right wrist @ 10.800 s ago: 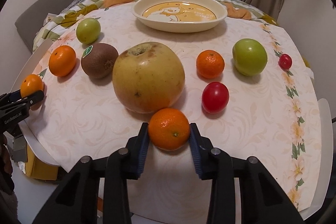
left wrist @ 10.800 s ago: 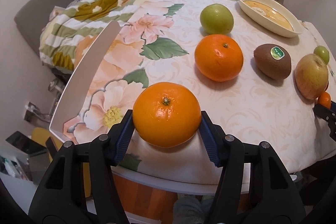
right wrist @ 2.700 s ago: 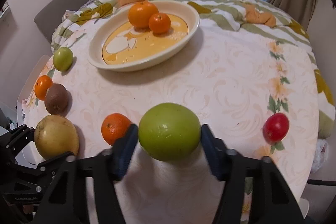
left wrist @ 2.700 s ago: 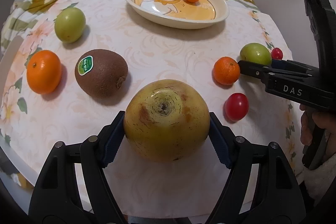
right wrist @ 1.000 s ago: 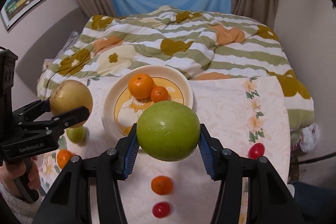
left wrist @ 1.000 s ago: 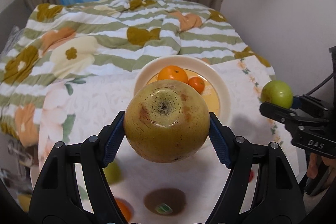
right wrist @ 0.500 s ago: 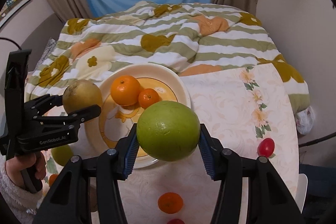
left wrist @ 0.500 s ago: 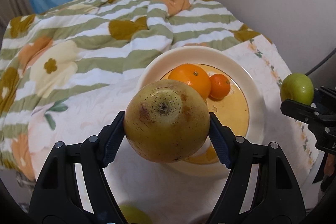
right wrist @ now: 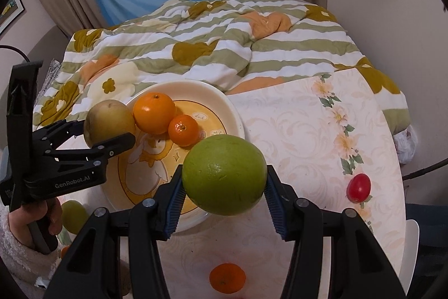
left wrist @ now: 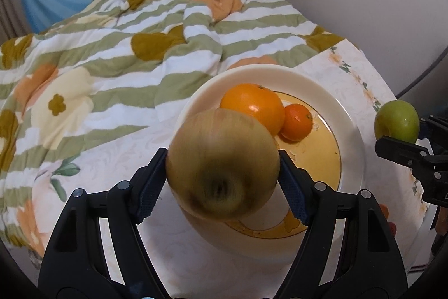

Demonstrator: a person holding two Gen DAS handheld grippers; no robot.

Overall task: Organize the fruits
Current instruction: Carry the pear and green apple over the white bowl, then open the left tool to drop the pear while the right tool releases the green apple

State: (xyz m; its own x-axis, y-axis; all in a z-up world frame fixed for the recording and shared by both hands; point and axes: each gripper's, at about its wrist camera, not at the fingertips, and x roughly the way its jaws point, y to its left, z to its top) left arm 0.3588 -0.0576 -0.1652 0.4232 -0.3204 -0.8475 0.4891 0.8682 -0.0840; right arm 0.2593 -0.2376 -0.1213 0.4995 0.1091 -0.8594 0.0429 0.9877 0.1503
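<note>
A big yellow-brown pear (left wrist: 222, 164) sits between the pads of my left gripper (left wrist: 222, 159) over the left part of the cream plate (left wrist: 350, 125). The pear is blurred and turning, and the jaws are opening, so the pads no longer clamp it. On the plate lie an orange (left wrist: 252, 105) and a mandarin (left wrist: 298, 121). My right gripper (right wrist: 224, 181) is shut on a green apple (right wrist: 224, 175) above the plate's (right wrist: 224, 100) near rim. The right wrist view shows the left gripper (right wrist: 106, 131) with the pear (right wrist: 109, 122) beside the orange (right wrist: 154, 112).
On the floral tablecloth lie a red tomato (right wrist: 359, 187), a loose mandarin (right wrist: 227, 282) and a small green fruit (right wrist: 73, 215). A striped quilt (right wrist: 224, 41) is bunched right behind the plate. A person's hand (right wrist: 42, 217) holds the left gripper's handle.
The left gripper came down close over the plate, and the pear has rolled in its jaws, its dimpled end now lower. The right gripper sank a little with the apple.
</note>
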